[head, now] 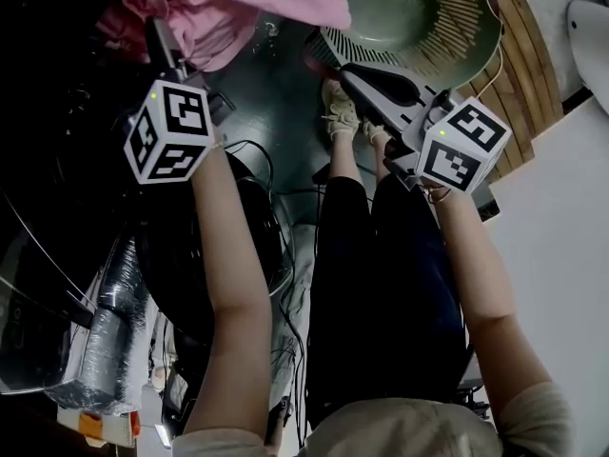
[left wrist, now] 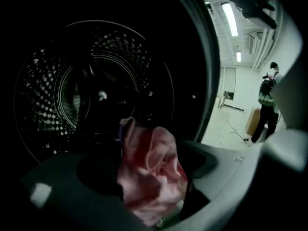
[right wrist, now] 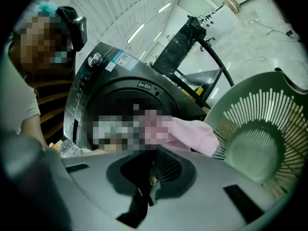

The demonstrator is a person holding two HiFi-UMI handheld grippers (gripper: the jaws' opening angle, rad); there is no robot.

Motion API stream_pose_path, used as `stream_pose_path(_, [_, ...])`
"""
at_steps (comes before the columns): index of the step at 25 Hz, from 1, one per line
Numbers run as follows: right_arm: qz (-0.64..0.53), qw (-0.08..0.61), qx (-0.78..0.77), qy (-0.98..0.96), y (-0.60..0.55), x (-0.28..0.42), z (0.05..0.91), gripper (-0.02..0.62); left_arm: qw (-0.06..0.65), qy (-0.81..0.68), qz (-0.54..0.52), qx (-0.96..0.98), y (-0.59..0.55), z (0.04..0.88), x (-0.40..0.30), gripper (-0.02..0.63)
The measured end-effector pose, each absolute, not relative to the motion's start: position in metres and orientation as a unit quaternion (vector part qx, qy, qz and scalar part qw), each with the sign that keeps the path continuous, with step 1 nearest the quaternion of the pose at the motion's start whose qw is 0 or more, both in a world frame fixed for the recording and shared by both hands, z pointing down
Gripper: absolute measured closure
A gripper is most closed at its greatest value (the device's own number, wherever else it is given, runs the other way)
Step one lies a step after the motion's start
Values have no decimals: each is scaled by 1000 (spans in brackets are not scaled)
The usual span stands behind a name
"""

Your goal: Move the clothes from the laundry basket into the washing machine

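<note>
A pink garment (head: 238, 8) hangs at the dark mouth of the washing machine (right wrist: 120, 93). My left gripper (head: 176, 27) points into it. In the left gripper view the perforated drum (left wrist: 96, 90) lies ahead, and the pink garment (left wrist: 149, 177) sits bunched between jaws that stand wide apart and do not press it. My right gripper (head: 333, 69) is shut, with nothing visible between its jaws, and hovers by the rim of the green slatted laundry basket (head: 476, 55). In the right gripper view only bare slats show inside the basket (right wrist: 260, 143), with the pink garment (right wrist: 192, 134) draped to its left.
The person's dark-trousered legs (head: 381, 255) and shoes (head: 339, 112) stand between my arms. Cables (head: 295, 341) trail on the floor, and a foil-wrapped duct (head: 105, 336) lies at lower left. Another person (left wrist: 267, 105) stands far off in the room. A wooden slat wall (head: 533, 65) is behind the basket.
</note>
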State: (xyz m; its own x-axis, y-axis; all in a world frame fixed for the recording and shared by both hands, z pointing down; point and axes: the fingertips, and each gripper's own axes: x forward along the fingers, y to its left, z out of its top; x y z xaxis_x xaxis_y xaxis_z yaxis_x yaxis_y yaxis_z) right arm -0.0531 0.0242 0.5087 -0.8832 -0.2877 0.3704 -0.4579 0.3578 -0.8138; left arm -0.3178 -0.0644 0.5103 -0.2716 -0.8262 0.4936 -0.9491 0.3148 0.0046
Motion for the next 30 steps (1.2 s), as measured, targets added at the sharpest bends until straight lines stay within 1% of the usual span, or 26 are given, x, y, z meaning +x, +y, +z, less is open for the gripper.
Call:
stream_pose_path(3, [519, 83, 228, -819, 24, -51, 510, 571, 235, -754, 208, 577, -37, 547, -278, 239])
stream_pose_path(5, [517, 89, 224, -821, 25, -49, 512, 571, 261, -742, 228, 574, -24, 574, -258, 228])
stream_pose_path(8, [516, 92, 217, -824, 27, -46, 515, 571, 306, -750, 211, 547, -19, 607, -251, 214])
stream_pose_path(12, [522, 88, 214, -821, 29, -40, 521, 571, 329, -767, 167, 525, -41, 630, -252, 184])
stream_pose_path(15, [523, 89, 211, -821, 32, -38, 525, 571, 329, -774, 166, 516, -55, 640, -254, 181])
stream_pose_path(21, [526, 70, 211, -821, 31, -34, 526, 571, 269, -765, 286, 511, -68, 652, -277, 189])
stream_pose_path(22, [524, 72, 208, -822, 31, -34, 526, 571, 264, -758, 296, 517, -71, 650, -281, 248])
stream_pose_path(23, [523, 73, 205, -824, 31, -33, 526, 571, 261, -750, 305, 526, -74, 647, -283, 329])
stream_pose_path(25, [521, 77, 201, -826, 32, -33, 527, 571, 250, -734, 310, 551, -76, 637, -281, 382])
stream_pose_path(26, [520, 77, 201, -826, 33, -33, 526, 571, 235, -732, 305, 562, -75, 628, -279, 443])
stream_pose_path(27, [520, 76, 201, -826, 32, -34, 526, 571, 218, -735, 298, 569, -75, 616, -280, 552])
stream_pose_path(30, [519, 71, 198, -828, 33, -41, 520, 572, 184, -756, 266, 568, -75, 577, -301, 558])
